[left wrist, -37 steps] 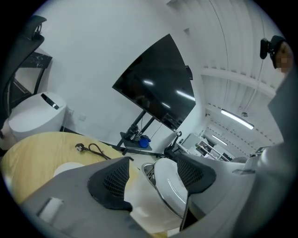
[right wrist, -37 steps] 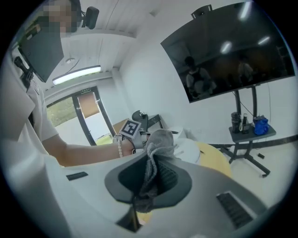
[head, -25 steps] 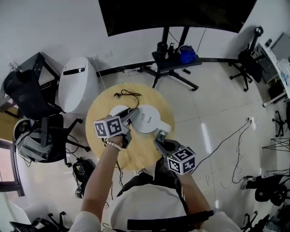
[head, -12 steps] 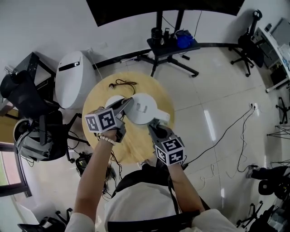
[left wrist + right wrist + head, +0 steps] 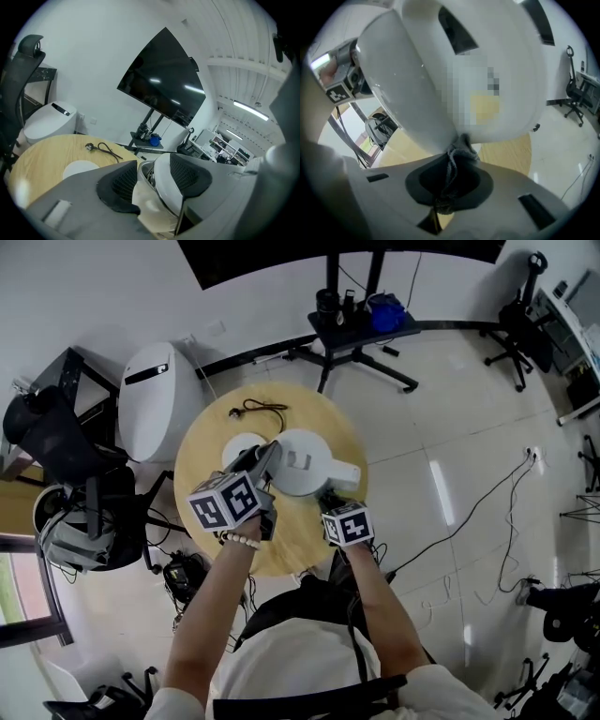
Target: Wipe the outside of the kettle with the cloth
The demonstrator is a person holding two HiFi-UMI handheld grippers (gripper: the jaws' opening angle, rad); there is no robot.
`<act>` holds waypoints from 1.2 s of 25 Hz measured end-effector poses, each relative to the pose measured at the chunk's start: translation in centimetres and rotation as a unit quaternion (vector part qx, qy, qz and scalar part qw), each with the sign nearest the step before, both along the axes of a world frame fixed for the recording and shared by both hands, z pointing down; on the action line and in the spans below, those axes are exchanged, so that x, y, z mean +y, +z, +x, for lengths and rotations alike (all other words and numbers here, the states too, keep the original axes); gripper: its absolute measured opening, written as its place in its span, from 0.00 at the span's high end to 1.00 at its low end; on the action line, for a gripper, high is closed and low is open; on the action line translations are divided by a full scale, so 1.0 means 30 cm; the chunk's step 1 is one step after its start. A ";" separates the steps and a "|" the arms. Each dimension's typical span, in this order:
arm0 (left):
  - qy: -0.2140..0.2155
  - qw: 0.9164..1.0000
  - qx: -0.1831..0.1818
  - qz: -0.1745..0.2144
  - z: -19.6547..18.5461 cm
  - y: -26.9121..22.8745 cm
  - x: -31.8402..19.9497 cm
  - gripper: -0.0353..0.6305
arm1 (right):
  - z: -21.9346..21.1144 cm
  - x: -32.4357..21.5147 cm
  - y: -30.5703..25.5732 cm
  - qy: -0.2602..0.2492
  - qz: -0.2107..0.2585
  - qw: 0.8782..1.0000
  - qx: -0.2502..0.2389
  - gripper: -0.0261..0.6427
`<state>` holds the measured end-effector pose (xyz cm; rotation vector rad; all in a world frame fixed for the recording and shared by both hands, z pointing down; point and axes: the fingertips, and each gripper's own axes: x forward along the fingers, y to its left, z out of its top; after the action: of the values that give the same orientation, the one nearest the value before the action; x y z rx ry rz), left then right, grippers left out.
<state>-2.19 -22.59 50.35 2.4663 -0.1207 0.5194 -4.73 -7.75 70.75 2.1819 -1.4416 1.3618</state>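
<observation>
No legible text, brand, number or sign for you in any view. The only print is the black-and-white square markers on the cube (image 5: 225, 503) of your left gripper (image 5: 265, 456) and the cube (image 5: 348, 524) of your right gripper (image 5: 328, 498). These are patterns, not characters.

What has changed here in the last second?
The right gripper, holding the cloth, moved down and in toward the kettle; the cloth now touches its side. The left gripper kept its grip on the kettle, which stayed in place.
</observation>
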 end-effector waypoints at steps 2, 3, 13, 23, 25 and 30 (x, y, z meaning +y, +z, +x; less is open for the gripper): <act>-0.011 1.000 -0.001 0.003 -0.003 0.004 0.000 0.62 | 0.000 0.008 0.048 -0.010 -0.033 0.999 -0.002 0.92; -0.015 1.000 -0.001 0.003 -0.004 0.005 -0.001 0.62 | -0.002 0.007 0.063 -0.013 -0.040 0.999 -0.002 0.92; -0.052 0.999 0.001 0.005 -0.015 0.005 -0.007 0.62 | -0.009 -0.033 -0.264 -0.014 0.084 0.995 0.060 0.92; -0.068 0.998 0.004 0.013 -0.015 0.005 0.000 0.63 | -0.033 -0.049 -0.699 -0.031 0.205 0.970 0.129 0.92; -0.069 0.998 0.005 0.014 -0.016 0.003 -0.002 0.63 | -0.035 -0.053 -0.681 -0.028 0.210 0.970 0.123 0.92; -0.066 0.998 0.004 0.017 -0.016 0.002 0.008 0.63 | -0.052 -0.056 -0.447 -0.016 0.168 0.984 0.066 0.92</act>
<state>-2.67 -22.36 50.40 2.4725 -0.2888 0.4533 -6.28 -9.44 57.35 2.3804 -1.7517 1.0002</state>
